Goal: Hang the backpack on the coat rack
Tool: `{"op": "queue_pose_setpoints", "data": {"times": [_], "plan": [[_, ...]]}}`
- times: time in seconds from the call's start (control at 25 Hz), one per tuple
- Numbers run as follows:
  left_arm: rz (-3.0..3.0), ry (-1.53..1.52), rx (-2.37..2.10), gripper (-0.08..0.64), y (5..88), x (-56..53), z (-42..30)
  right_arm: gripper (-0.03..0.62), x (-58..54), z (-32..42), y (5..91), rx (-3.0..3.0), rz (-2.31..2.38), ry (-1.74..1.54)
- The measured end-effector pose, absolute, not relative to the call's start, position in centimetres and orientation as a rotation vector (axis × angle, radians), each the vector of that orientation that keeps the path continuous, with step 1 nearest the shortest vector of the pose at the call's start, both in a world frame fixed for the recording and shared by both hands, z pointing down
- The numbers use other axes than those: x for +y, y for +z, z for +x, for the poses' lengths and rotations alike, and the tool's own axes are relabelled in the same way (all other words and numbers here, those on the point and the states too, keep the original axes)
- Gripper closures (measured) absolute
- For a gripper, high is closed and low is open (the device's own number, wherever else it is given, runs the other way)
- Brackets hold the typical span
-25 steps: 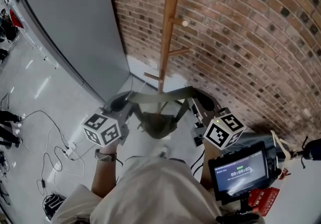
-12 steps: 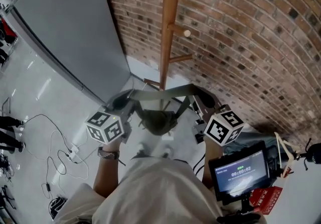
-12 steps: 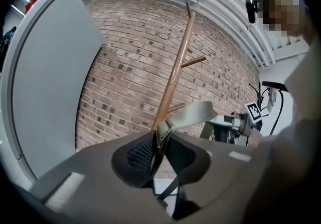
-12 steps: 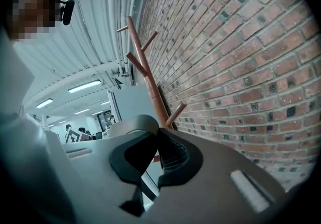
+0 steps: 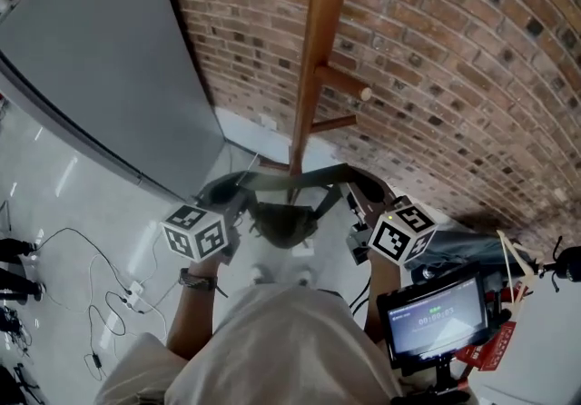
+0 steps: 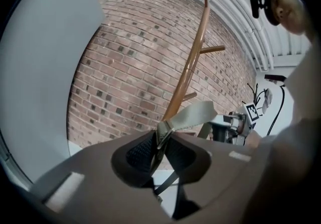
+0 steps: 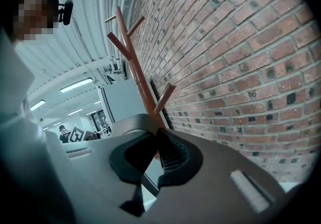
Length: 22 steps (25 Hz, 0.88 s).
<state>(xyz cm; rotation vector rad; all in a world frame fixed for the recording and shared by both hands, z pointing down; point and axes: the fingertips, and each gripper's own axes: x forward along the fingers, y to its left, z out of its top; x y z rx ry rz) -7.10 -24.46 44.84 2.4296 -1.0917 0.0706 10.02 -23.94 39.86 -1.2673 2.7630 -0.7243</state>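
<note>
1. Left gripper (image 6: 159, 140): I read its ribbed black pads as pinched partway closed on the strap (image 5: 290, 177). This is a flat, pale olive band of woven webbing. A small buckle sits right at the jaw tips, and the band runs off toward the other tool.

2. Right gripper (image 7: 157, 143): its jaws are pressed almost fully together. In the head view the far end of the same thin webbing runs into them, so I count it as clamped on that band. Its own view shows little more than the grooved pads meeting.

3. Backpack (image 5: 286, 223): a soft, dark olive fabric bag. It sags in a rounded pouch below the strap, which is drawn nearly straight between the two tools. The bag hangs clear of the floor, between the two marker cubes and directly in front of me.

4. Coat rack (image 5: 313, 58): a slim, round post of reddish-brown wood with short dowel pegs angling upward. One peg (image 5: 343, 83) has a pale, blunt end. In the head view the strap crosses the lower part of the post, below the pegs, and rests on none of them.

5. Surroundings: a rough brick wall (image 5: 454, 76) of red and dark blocks with pale mortar stands behind the rack. A smooth, flat grey panel (image 5: 100, 58) stands to the left.
</note>
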Motion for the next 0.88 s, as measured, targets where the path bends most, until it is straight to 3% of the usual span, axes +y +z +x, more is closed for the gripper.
{"op": "queue_pose_setpoints", "data": {"times": [0.88], "plan": [[2.355,0.251,-1.012,0.508,51.1,-27.0,-6.9,0.584,-26.6,9.5,46.7,2.799,-1.347,-0.894]]}}
